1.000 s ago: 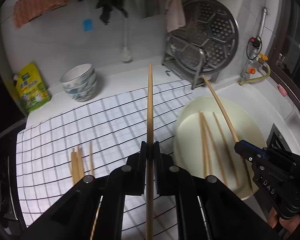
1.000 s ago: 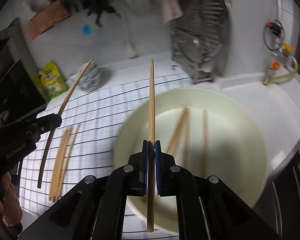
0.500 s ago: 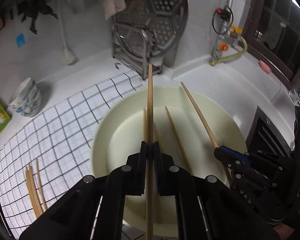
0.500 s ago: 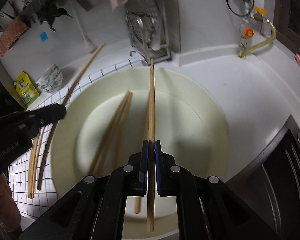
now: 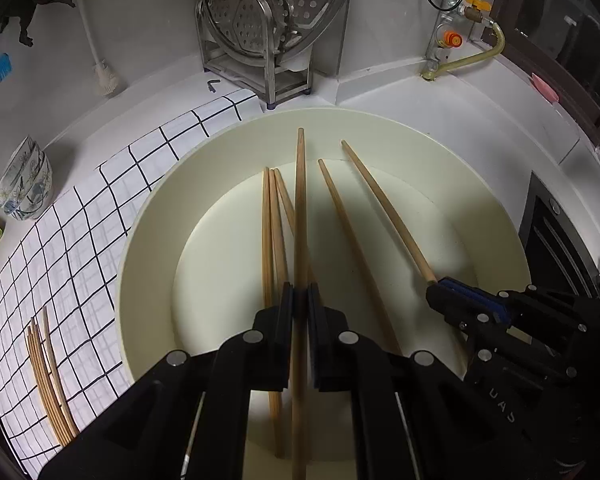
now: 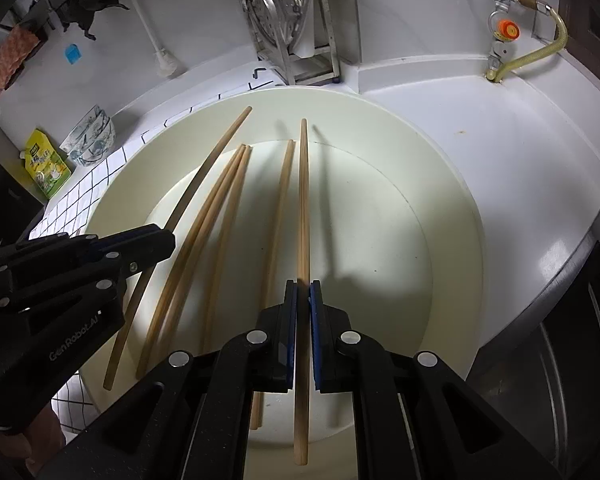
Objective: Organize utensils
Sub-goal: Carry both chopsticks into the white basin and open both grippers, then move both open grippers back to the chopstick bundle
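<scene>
Chopsticks: one pinched in the closed left gripper (image 5: 299, 300), one in the closed right gripper (image 6: 303, 300), both pointing to 12 o'clock over the cream basin (image 5: 148, 216), apparently for dropping beside four loose ones (image 5: 274, 216).

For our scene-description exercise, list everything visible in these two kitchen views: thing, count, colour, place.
Round cream basin: one, counter centre.
Loose wooden chopsticks: four, tan, inside basin.
Chopstick bundle: several, tan, on checked cloth.
Checked cloth: one, white with black lines, left of basin.
Patterned bowls: stacked, white-blue, far left.
Steel rack with perforated steamer tray: one, silver, by wall.
Left gripper: black, shut on one chopstick.
Right gripper: black, blue pads, shut on another.
</scene>
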### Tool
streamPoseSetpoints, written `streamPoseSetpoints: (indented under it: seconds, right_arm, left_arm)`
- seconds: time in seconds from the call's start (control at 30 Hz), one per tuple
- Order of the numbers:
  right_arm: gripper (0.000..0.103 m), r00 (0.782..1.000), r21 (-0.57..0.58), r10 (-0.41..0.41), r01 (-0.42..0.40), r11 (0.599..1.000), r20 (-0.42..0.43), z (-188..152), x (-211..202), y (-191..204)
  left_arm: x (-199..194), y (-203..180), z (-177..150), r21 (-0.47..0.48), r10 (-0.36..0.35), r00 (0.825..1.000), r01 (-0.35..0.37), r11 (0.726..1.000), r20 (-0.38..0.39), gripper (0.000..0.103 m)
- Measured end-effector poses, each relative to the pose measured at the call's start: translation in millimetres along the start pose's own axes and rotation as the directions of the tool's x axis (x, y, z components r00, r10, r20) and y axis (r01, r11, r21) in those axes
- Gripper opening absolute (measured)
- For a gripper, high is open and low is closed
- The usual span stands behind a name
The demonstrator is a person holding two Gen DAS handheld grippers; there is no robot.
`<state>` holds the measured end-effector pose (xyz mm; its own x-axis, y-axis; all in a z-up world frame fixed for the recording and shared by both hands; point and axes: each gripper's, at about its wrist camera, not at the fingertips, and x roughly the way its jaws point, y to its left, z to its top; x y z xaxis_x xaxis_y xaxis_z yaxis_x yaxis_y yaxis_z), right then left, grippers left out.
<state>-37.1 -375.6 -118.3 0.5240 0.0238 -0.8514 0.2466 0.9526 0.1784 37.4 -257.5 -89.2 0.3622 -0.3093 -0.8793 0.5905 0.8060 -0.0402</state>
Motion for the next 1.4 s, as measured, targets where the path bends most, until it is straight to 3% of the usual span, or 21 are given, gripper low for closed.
streamPoseSetpoints:
  seconds: [0.27, 0.33, 0.43, 0.47, 0.5, 0.83, 1.4]
  right_arm:
    - [0.007, 1.000, 0.022, -0.003, 0.003, 1.000, 0.010, 2.1, -2.2, -6.6]
    - [0.017, 1.000, 0.028, -0.006, 0.005, 1.000, 0.025, 3.2, -7.0, -7.3]
    - [0.023, 0.999, 0.034, -0.012, 0.010, 0.999, 0.050, 5.2, -13.9, -8.3]
    - [0.023, 0.999, 0.036, -0.013, 0.011, 0.999, 0.053, 5.9, -15.5, -8.6]
    - [0.024, 0.998, 0.038, -0.012, 0.010, 0.999, 0.057, 6.5, -17.2, -8.8]
    - [0.034, 0.997, 0.031, -0.006, 0.004, 1.000, 0.082, 8.9, -30.8, -0.5]
    - [0.039, 0.992, -0.003, -0.003, 0.004, 1.000, 0.128, 9.0, -59.9, 27.4]
  left_arm:
    - [1.9, 2.9, 1.9, -0.018, 0.017, 1.000, -0.018, 1.000, -0.021, 0.008]
    - [-2.2, 5.9, 2.1, -0.026, 0.020, 1.000, -0.020, 0.999, -0.013, 0.011]
    - [-8.9, 10.2, 3.2, -0.035, 0.031, 1.000, -0.031, 0.999, 0.003, 0.037]
    - [-12.8, 12.9, 3.1, -0.042, 0.037, 0.999, -0.036, 0.998, 0.016, 0.051]
    - [-15.8, 14.0, 3.6, -0.048, 0.039, 0.999, -0.038, 0.998, 0.026, 0.057]
    - [-34.9, 25.1, 1.3, -0.061, 0.054, 0.997, -0.051, 0.997, 0.046, 0.060]
    - [-72.0, 52.1, -11.5, -0.106, 0.076, 0.993, -0.066, 0.992, 0.090, 0.066]
